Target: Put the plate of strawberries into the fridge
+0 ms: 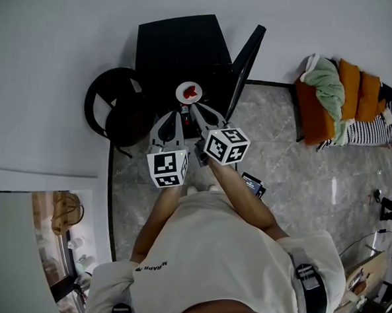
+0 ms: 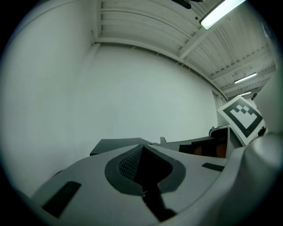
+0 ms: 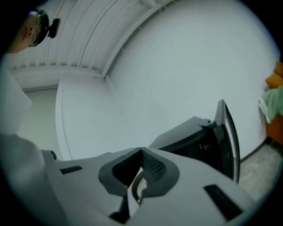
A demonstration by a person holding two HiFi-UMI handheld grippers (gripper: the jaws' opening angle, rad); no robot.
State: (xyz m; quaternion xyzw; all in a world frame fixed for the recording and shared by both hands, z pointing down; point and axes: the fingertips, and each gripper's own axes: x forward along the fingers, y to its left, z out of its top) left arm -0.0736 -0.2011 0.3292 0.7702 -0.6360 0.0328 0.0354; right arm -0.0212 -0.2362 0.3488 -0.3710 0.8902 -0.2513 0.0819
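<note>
Right gripper (image 3: 141, 154) is clamped on the rim of the plate of strawberries (image 1: 183, 95), held level just ahead so nothing rolls. Open black mini fridge (image 1: 179, 46) lies beyond. Left gripper (image 2: 142, 148) is closed and empty.

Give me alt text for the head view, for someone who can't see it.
Seen from above, a person's right gripper holds a white plate of red strawberries in front of an open black mini fridge. The left gripper hangs shut beside it, empty.
</note>
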